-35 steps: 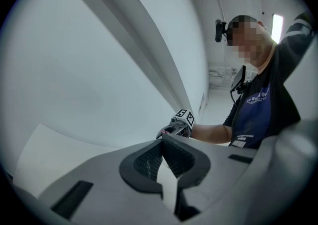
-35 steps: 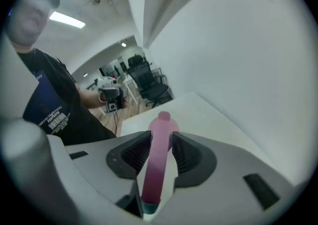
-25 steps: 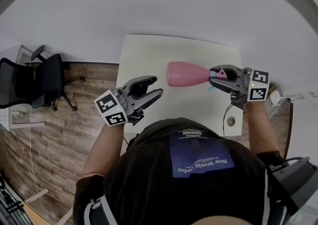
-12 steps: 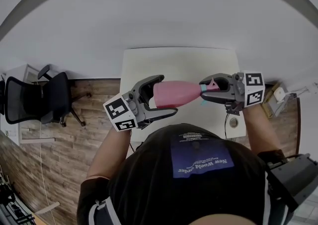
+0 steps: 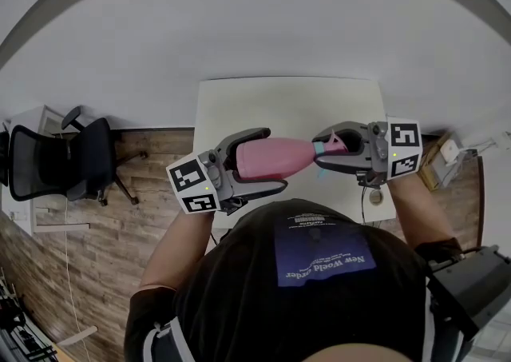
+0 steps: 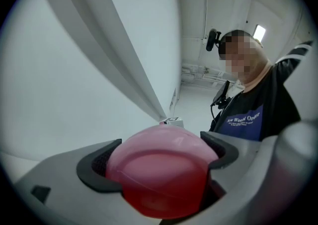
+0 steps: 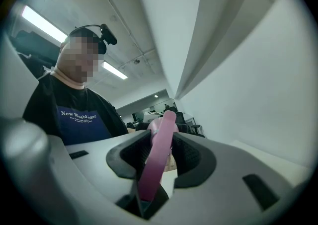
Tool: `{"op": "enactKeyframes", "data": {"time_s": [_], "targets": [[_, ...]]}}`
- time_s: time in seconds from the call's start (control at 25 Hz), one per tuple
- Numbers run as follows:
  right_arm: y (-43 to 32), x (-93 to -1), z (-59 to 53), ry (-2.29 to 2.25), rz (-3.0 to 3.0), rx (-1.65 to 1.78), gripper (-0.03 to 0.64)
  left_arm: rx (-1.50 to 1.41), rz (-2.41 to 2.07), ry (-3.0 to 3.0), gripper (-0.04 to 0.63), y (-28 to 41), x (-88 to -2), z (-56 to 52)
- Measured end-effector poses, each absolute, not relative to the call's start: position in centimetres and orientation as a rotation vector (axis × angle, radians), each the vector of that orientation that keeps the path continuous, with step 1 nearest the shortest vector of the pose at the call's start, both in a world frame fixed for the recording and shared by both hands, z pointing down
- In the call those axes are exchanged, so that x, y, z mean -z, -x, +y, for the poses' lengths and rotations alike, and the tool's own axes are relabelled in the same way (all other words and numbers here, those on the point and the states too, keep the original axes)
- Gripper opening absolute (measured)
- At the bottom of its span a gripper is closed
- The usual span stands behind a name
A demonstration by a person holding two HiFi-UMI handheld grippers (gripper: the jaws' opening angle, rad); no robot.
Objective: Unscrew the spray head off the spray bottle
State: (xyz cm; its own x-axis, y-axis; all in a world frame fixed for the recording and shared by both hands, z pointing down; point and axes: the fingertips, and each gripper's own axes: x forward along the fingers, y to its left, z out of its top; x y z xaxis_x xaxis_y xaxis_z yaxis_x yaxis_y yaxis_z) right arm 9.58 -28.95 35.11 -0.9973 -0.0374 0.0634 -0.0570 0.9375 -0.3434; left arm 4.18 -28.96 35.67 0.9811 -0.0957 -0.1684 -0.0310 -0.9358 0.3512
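Observation:
A pink spray bottle (image 5: 271, 157) lies level in the air over the front of the white table (image 5: 287, 105). Its pink spray head (image 5: 331, 145) points right, and my right gripper (image 5: 321, 150) is shut on it. In the right gripper view the pink trigger (image 7: 159, 154) stands clamped between the dark pads (image 7: 191, 157). My left gripper (image 5: 275, 161) stands open wide around the bottle's thick end, with a gap showing at the lower jaw. The left gripper view is filled by the rounded bottle base (image 6: 159, 169), which sits between the pads (image 6: 97, 162).
A black office chair (image 5: 48, 165) stands on the wood floor at the left. The table has a round cable hole (image 5: 370, 195) near its front right corner. A small box (image 5: 443, 153) lies beyond the table's right edge. The person's torso is close below both grippers.
The right gripper carried the bottle leftward and nearer the body. The left gripper opened wide, rose and came around the bottle's base.

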Motion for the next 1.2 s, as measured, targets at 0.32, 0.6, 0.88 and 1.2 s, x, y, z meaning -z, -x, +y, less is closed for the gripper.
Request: {"op": "enactKeyframes", "data": {"time_s": [0.32,0.6,0.88,1.2], "targets": [[-8.9,-35.6,-28.3,-0.108,-3.039,-0.373,0.129,0.257,-0.059,-2.657,0.502,-3.6,-36.5,-28.9],[-8.4,-36.6,-27.6,-0.134,-3.011,-0.283,0.129,0.234,-0.051,-2.601,0.502,-3.2,-37.6,-28.5],[-7.8,-35.7,-26.0,-0.085,-2.996,-0.007,0.129,0.366,0.108,-2.217,0.502,-3.0,-38.7,-28.3],[-8.0,-37.6,-24.5,-0.002,-2.807,0.310,0.129,0.376,0.215,-1.911,0.502,-3.3,-40.3,-28.2]]}}
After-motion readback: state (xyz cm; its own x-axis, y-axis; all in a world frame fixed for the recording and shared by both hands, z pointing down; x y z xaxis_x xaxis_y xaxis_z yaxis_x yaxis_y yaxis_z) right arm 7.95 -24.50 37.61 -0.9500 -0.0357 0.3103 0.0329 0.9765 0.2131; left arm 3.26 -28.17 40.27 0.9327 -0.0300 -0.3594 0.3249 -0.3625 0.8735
